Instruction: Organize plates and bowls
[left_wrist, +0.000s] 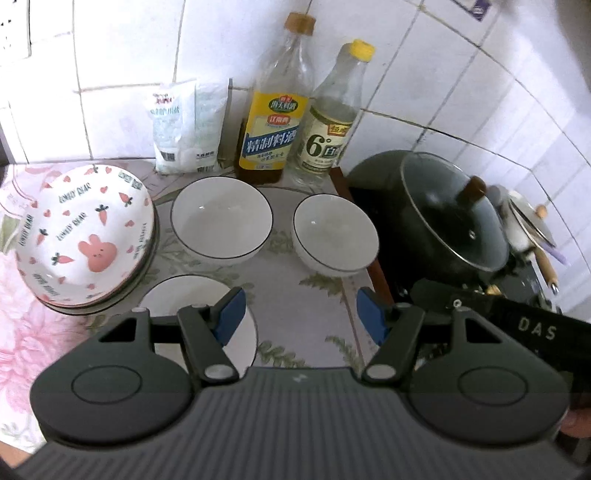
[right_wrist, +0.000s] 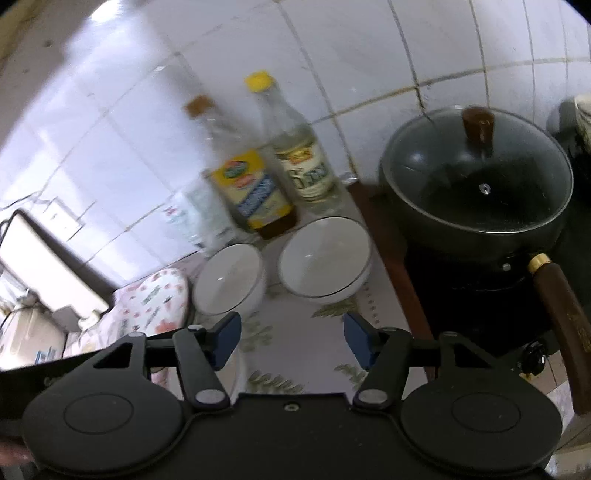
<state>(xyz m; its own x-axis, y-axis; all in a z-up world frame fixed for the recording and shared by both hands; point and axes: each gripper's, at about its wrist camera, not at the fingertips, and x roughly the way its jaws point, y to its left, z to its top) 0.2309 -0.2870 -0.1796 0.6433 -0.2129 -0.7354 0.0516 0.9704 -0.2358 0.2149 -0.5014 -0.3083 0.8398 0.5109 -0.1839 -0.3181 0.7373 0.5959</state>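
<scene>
Left claw (left_wrist: 299, 317): spread wide, nothing between the blue pads, hovering low centre of the left view above the floral desk (left_wrist: 295, 266).
Right claw (right_wrist: 291, 338): equally wide apart, holding nothing, low centre of the right view; picture blurred.
Stack of rabbit-print plates (left_wrist: 86, 236): left of frame, nested, tilted slightly toward the camera.
Back left bowl (left_wrist: 221, 218): white with dark rim, centre of frame, just beside the stack.
Back right bowl (left_wrist: 336, 232): same kind, right of centre, near the black pot (left_wrist: 454, 218).
Near bowl (left_wrist: 184, 295): lower left of centre, partly hidden under the left finger (left_wrist: 231, 314).
Bottles (left_wrist: 273, 122): two, upright against the tiled wall, upper centre, behind the bowls.
Step in hand: apparently approach, before any grasp; three bowls loose and apart, plates already stacked.
Next move calls for: lowering one pad inside a bowl rim and one outside, closing firmly on the thin wall, lifting straight to avoid knocking bottles, then nesting bowl in bowl.
Risk: glazed rims likely slippery.
</scene>
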